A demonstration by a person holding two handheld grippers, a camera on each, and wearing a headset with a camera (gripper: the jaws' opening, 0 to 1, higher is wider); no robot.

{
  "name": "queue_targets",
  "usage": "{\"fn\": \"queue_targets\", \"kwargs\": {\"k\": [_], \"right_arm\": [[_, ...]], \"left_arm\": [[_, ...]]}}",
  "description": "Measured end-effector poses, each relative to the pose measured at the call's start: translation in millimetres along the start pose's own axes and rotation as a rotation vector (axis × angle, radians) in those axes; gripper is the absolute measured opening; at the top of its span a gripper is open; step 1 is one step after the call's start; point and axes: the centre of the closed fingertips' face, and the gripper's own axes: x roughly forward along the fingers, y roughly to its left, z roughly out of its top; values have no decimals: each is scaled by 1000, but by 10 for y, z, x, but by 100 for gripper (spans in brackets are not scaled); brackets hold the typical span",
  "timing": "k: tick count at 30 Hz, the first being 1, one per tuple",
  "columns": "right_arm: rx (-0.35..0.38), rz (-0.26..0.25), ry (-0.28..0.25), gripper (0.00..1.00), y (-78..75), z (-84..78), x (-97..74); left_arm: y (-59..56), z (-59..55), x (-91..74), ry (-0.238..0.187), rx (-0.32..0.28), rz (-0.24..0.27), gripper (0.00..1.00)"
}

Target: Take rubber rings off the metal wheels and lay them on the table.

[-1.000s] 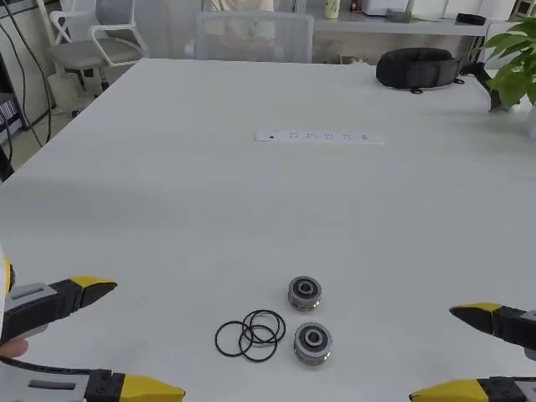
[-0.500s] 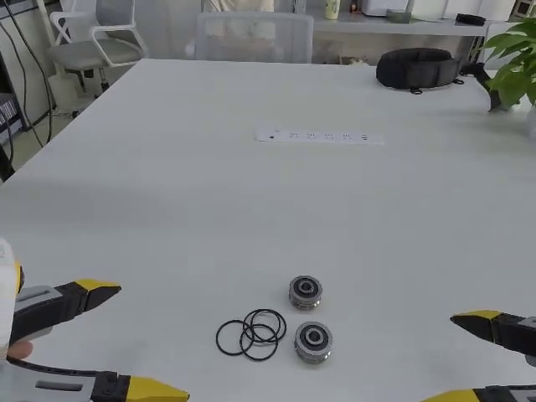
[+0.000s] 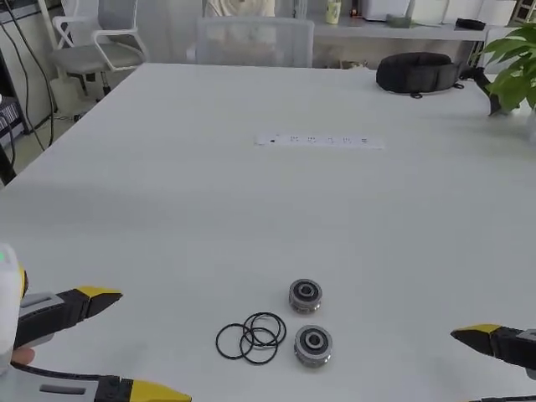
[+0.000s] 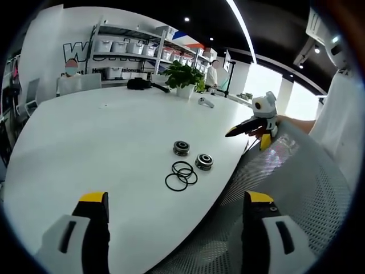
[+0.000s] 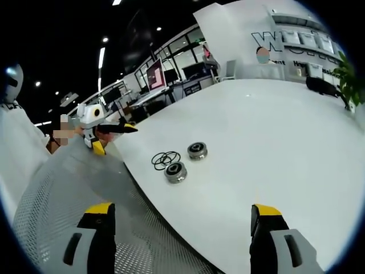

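Observation:
Two metal wheels lie flat near the table's front edge, one (image 3: pixel 306 295) just behind the other (image 3: pixel 312 344). Several thin black rubber rings (image 3: pixel 251 337) lie overlapping on the table to their left. My left gripper (image 3: pixel 138 343) is open at the lower left, well apart from the rings. At the lower right my right gripper (image 3: pixel 476 368) is open too, partly cut off by the frame edge. In the left gripper view its jaws (image 4: pixel 177 200) stand wide, framing the wheels (image 4: pixel 203 161) and rings (image 4: pixel 181 174). The right gripper view's own jaws (image 5: pixel 182 210) frame the wheels (image 5: pixel 175 172) and rings (image 5: pixel 165 158).
A white table (image 3: pixel 209 209) stretches far ahead. On it lie a white power strip (image 3: pixel 318 140), a black cushion (image 3: pixel 419 69) at the back right and a green plant (image 3: pixel 515 63) at the right edge. Office chairs (image 3: pixel 251 38) stand behind the table.
Both grippers have drawn back toward me and down; the right one's lower jaw has almost left the picture. Wheels and rings have not moved.

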Motion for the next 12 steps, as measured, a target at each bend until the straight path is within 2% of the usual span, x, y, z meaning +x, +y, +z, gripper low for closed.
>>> {"fn": "queue_targets", "kwargs": {"k": [12], "right_arm": [[15,1,14,96,-2,-34,9]], "left_arm": [[-62,-13,18,26,20,-21,96]]}}
